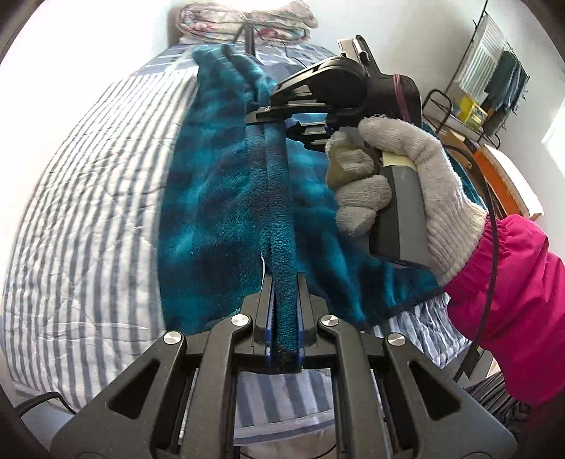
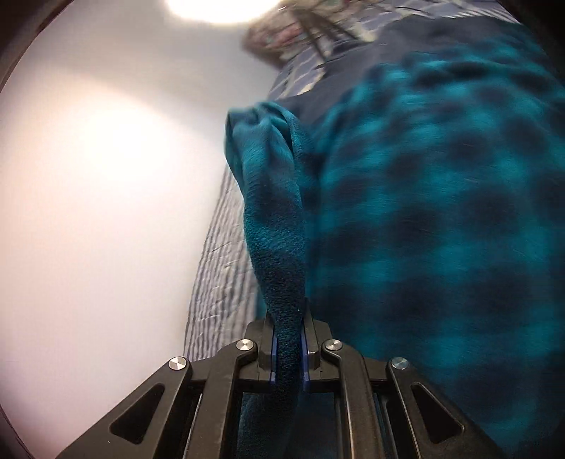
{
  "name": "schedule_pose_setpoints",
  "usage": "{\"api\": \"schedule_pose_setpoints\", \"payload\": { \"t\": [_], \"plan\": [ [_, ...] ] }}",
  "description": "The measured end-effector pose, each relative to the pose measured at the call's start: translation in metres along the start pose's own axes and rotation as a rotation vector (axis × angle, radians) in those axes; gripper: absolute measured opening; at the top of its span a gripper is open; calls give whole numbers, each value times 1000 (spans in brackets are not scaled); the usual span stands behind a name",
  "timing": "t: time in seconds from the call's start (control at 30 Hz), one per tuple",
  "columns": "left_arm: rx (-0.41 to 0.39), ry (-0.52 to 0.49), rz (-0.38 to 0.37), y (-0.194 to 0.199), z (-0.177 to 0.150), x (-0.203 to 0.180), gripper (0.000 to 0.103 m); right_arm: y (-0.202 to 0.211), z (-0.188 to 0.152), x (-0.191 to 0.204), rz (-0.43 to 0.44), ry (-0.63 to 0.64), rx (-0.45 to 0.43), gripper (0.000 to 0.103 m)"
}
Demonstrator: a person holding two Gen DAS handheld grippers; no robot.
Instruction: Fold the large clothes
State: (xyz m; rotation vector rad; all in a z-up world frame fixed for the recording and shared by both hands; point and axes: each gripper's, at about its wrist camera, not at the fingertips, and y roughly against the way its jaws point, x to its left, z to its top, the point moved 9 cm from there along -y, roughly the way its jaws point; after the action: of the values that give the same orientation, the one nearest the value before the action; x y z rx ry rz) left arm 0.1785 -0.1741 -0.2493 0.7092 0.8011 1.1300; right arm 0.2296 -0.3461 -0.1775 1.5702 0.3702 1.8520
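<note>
The bed with the blue-and-white striped quilt [image 1: 81, 197] fills the left and centre of the left wrist view; in the right wrist view only a narrow strip of it [image 2: 226, 268] shows at centre left, beside a bright white wall.

The teal and dark-blue checked fleece garment [image 1: 212, 197] lies lengthwise on the bed, from the lower centre to the upper centre of the left wrist view. In the right wrist view it [image 2: 441, 226] fills the right half, blurred.

Only the left wrist view shows a floral pillow [image 1: 243, 21] at the top, a wire rack [image 1: 494, 81] at the upper right, and the person's pink sleeve [image 1: 512, 317] and grey knitted glove [image 1: 399, 190] at the right.

The left gripper [image 1: 284, 282], at lower centre, has its jaws closed on a raised ridge of the garment. The right gripper [image 1: 268, 118], seen from the side at upper centre, clamps the same ridge further up. In its own view the right gripper [image 2: 287, 321] has its jaws closed on a bunched fold of fleece rising to the centre.
</note>
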Motion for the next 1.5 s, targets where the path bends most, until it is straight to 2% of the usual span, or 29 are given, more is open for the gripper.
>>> {"api": "schedule_pose_setpoints", "payload": {
  "t": [0.13,0.27,0.37,0.43,0.5,0.57,0.67,0.73,0.8,0.87,0.93,1.07,1.13,1.2,1.33,1.4,1.5],
  "plan": [
    [26,-16,-15,-17,2,-19,7,-3,-5,-29,-41,-42,25,7],
    [31,-21,-41,-26,2,-32,7,-10,1,-26,-72,-19,37,7],
    [33,-21,-89,-27,0,-41,8,-8,5,-24,-97,9,46,7],
    [37,-17,-137,-20,0,-48,15,-7,6,-21,-119,31,50,7],
    [42,8,-219,-3,0,-43,17,-6,10,-18,-133,30,48,7],
    [27,22,-254,15,2,-26,17,-1,13,-17,-126,16,47,8],
    [-11,46,-219,33,1,7,17,9,7,-16,-122,9,56,20],
    [-26,73,-168,39,5,32,17,18,4,-14,-148,35,72,39],
    [-19,145,-131,35,9,61,17,32,-12,-9,-175,60,84,40],
    [-19,202,-102,29,13,83,17,43,-29,-6,-158,72,115,40],
    [-11,231,-79,19,17,97,17,51,-55,1,-176,108,164,40],
    [15,223,-83,8,12,96,17,58,-86,2,-239,128,199,40],
    [21,216,-85,4,8,90,17,63,-89,1,-328,183,161,40],
    [18,200,-82,1,8,84,17,74,-93,2,-369,204,118,40],
    [14,203,-129,4,4,69,17,88,-100,21,-279,199,106,39],
    [15,188,-156,4,3,55,17,93,-104,35,-256,248,112,39],
    [23,145,-160,-1,4,32,17,78,-98,49,-263,307,140,40]
  ]
}}
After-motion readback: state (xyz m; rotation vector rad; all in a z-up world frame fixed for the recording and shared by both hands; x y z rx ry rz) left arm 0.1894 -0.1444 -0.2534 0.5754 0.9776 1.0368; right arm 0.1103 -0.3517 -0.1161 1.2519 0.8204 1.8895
